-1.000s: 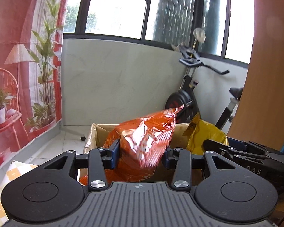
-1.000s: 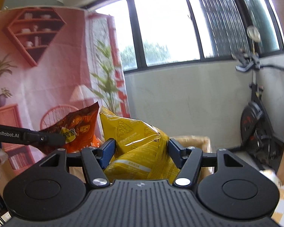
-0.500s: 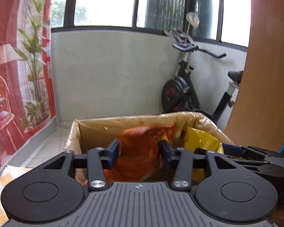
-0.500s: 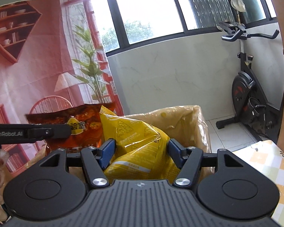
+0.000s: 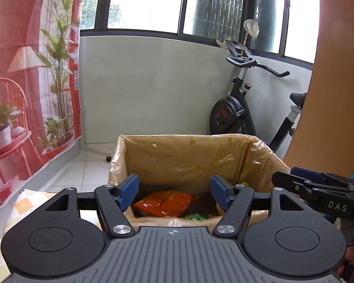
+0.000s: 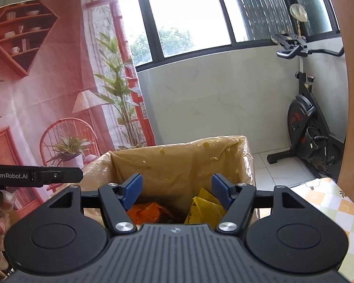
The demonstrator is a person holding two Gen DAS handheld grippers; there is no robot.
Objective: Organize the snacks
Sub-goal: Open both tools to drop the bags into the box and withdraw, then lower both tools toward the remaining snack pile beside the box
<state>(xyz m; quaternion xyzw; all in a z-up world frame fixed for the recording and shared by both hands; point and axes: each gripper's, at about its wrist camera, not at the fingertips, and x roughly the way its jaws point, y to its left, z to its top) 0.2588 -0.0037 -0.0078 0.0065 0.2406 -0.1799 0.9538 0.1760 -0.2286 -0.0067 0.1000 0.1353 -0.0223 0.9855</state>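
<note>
Cardboard box (image 5: 259,162) holds orange bag (image 5: 165,204) and yellow bag (image 6: 205,206).

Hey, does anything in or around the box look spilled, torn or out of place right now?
Nothing stands out. The orange snack bag and yellow snack bag lie loosely inside the plastic-lined cardboard box, with no spill visible. The liner is only wrinkled.
</note>
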